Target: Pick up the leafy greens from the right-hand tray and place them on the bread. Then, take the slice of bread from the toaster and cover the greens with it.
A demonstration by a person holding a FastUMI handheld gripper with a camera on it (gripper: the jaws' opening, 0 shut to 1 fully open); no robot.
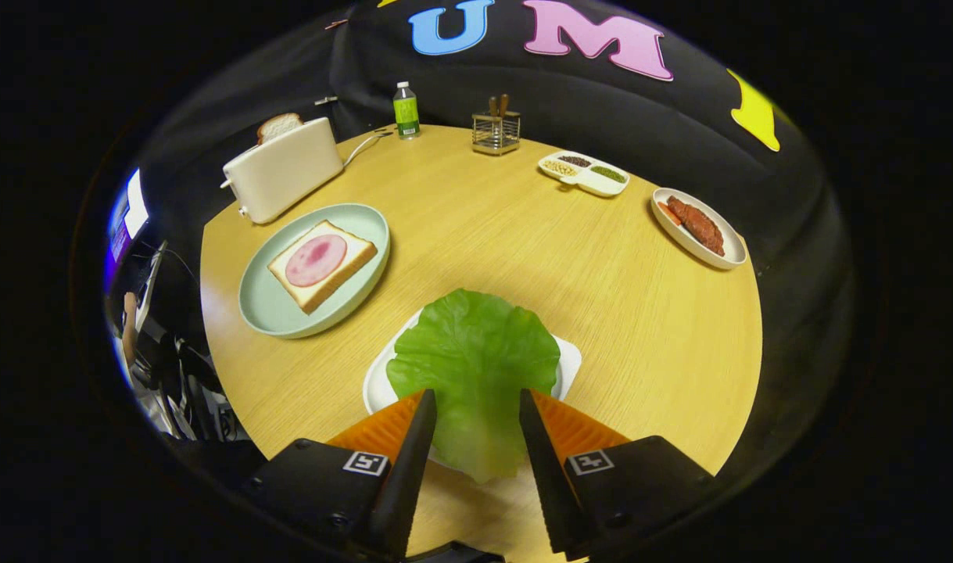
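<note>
One leafy green (476, 356) on a white tray (568, 367), its stem end between the gripper's (476, 403) parted fingers, neither visibly pressing it; ham-topped bread (322, 263) on plate (269, 309) beyond.

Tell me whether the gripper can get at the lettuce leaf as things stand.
Probably yes: the gripper is open, and the lettuce leaf lies between its fingers on the white tray, with nothing over the leaf or in the way.

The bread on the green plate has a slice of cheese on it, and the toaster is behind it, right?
Not quite. In the gripper view the bread on the green plate carries a pink slice of ham, not cheese. The toaster is behind it.
</note>
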